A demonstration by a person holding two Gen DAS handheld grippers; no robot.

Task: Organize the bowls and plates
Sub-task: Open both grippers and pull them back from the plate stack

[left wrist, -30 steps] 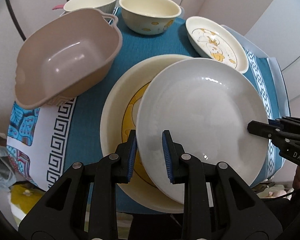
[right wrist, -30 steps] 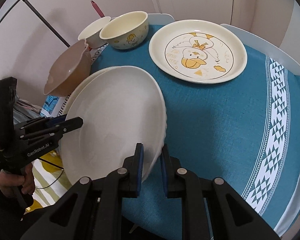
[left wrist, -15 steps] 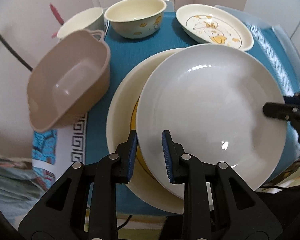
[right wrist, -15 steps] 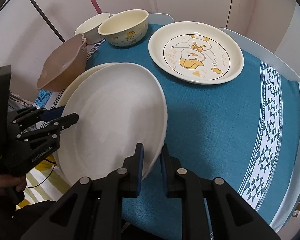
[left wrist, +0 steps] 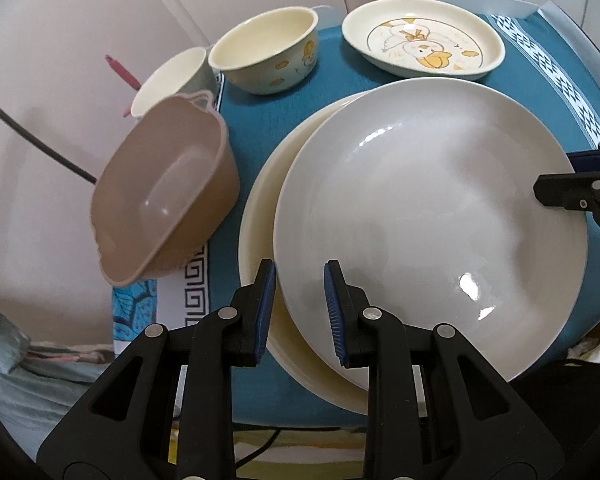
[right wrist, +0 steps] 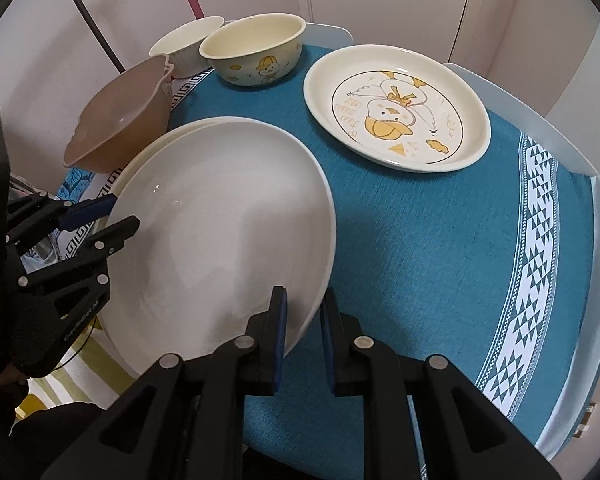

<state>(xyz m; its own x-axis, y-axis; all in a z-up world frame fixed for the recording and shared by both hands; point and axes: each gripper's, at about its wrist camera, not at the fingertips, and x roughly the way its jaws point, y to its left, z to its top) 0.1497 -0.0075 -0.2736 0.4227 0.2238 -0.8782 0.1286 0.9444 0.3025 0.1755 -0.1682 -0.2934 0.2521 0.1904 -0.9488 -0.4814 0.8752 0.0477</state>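
Two plates are sitting stacked at centre frame: my left gripper [left wrist: 300,308] and right gripper [right wrist: 303,332] are each pinching the white plate [left wrist: 428,220] by opposite rims, nearly closed, over the cream plate [left wrist: 260,216]. Judging next: seating it squarely before releasing.

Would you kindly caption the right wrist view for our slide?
Both tongs grip the white plate beside the duck plate.
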